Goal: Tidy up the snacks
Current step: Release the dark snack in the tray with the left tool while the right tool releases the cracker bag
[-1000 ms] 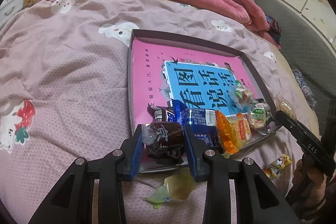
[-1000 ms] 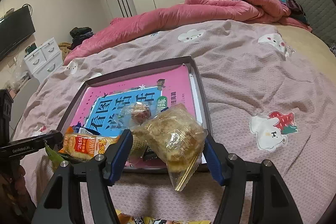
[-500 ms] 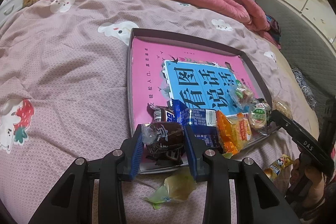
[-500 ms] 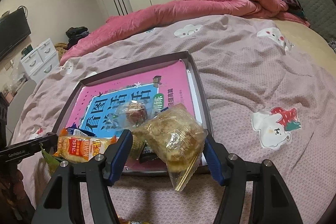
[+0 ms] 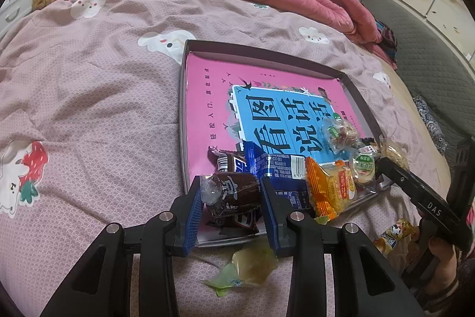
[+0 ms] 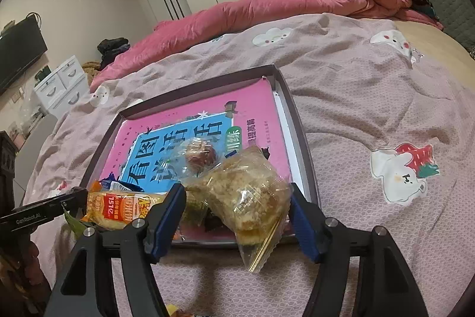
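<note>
Gripping a brown-wrapped cake [image 5: 234, 192], left jaws clench; right jaws, widening, flank a clear-bagged pastry [image 6: 246, 198].

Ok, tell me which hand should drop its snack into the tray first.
Right, probably: the right gripper has just been opening its jaws with the clear-wrapped pastry between them over the tray; the left gripper clamps its brown snack.
</note>
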